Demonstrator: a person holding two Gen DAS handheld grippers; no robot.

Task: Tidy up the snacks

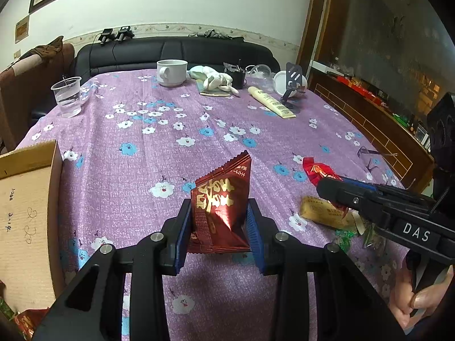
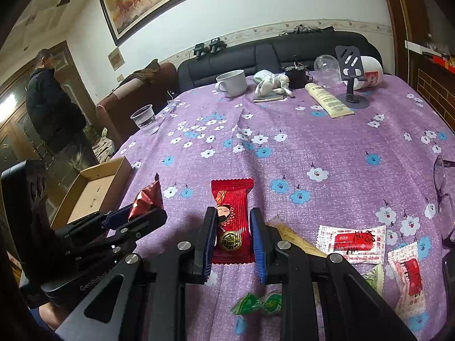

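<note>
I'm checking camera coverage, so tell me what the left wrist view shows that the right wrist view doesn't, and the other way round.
Only the left wrist view: the left tool head-on, pads pressing the dark red snack packet, and a hand on the right tool's handle.

Only the right wrist view: the right tool straddling the bright red candy, two white sachets, and a person in dark clothes standing off to the left.

Both: the cardboard box, white mug, plastic cup of water and purple floral tablecloth.
</note>
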